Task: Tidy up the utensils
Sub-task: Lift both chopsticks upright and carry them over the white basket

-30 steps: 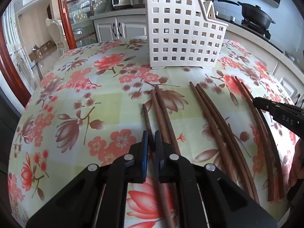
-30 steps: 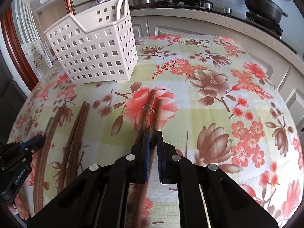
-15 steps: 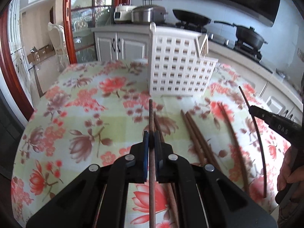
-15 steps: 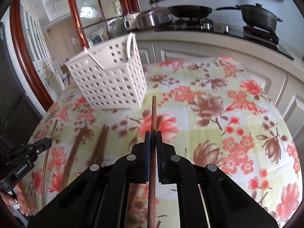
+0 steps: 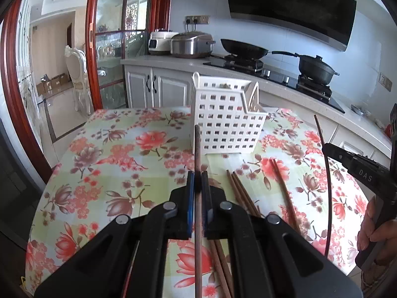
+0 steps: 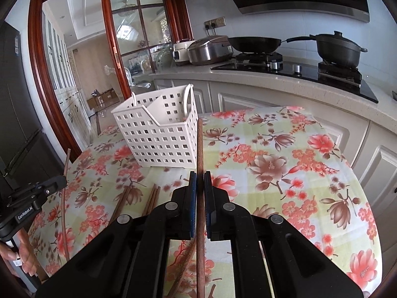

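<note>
My left gripper (image 5: 197,177) is shut on a brown wooden chopstick (image 5: 197,149) whose tip points at the white perforated basket (image 5: 224,121), raised above the floral table (image 5: 119,154). My right gripper (image 6: 200,177) is shut on another brown chopstick (image 6: 200,146), its tip beside the basket (image 6: 158,134). In the left wrist view the right gripper (image 5: 325,146) shows at the right edge with its chopstick (image 5: 328,186). In the right wrist view the left gripper (image 6: 65,179) shows at the left with its chopstick (image 6: 65,211). Several chopsticks (image 5: 242,196) (image 6: 151,200) lie on the cloth.
Behind the table runs a counter (image 5: 173,63) with a rice cooker (image 5: 192,44), a frying pan (image 5: 244,48) and a pot (image 5: 317,68) on the hob. A red-framed glass door (image 5: 95,49) stands at the left. A hand (image 5: 374,228) holds the right gripper.
Both grippers have lifted off the table, each carrying one chopstick up with it. The views have tilted up, so the basket looks farther and more of the kitchen shows.
</note>
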{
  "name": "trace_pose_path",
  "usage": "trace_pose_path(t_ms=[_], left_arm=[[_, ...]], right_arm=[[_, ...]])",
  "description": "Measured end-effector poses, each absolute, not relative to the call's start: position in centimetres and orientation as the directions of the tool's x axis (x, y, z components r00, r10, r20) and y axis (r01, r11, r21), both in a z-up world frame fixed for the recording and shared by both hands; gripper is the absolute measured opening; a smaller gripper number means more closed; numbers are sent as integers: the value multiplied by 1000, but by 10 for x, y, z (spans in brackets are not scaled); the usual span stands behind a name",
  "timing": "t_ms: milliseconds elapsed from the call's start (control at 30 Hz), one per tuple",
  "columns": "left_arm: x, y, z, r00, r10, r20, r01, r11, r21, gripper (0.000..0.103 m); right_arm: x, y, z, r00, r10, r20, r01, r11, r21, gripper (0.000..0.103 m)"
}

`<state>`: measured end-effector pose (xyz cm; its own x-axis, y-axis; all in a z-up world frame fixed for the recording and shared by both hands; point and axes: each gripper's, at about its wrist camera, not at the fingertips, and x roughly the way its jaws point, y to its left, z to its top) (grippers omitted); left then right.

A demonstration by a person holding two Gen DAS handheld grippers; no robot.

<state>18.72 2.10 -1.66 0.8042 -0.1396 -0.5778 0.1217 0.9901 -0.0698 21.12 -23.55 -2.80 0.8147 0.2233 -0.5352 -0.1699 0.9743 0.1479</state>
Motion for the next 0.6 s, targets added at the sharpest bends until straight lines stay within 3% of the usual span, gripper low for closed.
trace_pose_path(t_ms=[600], left_arm=[[158,15,18,855,-140,-499,145,989,-30,5]], right_arm=[[175,-229,16,871,220,-439,-204,975,85,6]])
